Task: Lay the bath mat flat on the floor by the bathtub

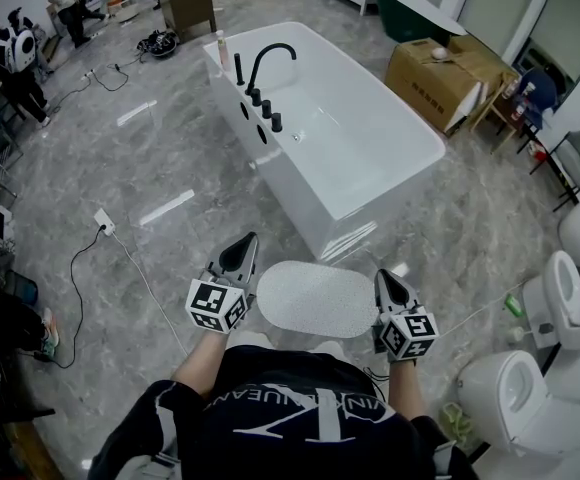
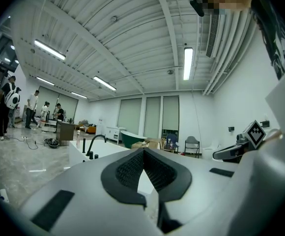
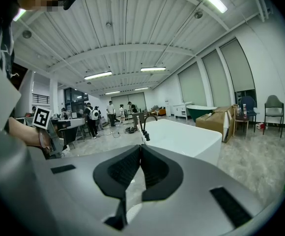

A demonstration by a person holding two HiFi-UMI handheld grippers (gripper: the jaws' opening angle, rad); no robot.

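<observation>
A white speckled oval bath mat [image 1: 315, 298] hangs in the air just in front of my body, stretched level between the two grippers. My left gripper [image 1: 247, 243] is shut on its left edge, and the right gripper [image 1: 383, 278] is shut on its right edge. In the left gripper view the jaws [image 2: 142, 154] meet at the tips, with white mat [image 2: 145, 183] in the gap behind them. The right gripper view shows the same: closed jaws [image 3: 140, 149] and mat [image 3: 131, 193] below. The white bathtub [image 1: 340, 138] with a black faucet [image 1: 267, 63] stands just beyond the mat.
Grey marble floor [image 1: 170, 168] lies left of the tub. A power strip [image 1: 103, 221] and cable trail at left. Toilets [image 1: 525, 398] line the right side. A cardboard box [image 1: 440, 78], a chair [image 1: 573, 163] and people [image 1: 20, 58] stand farther off.
</observation>
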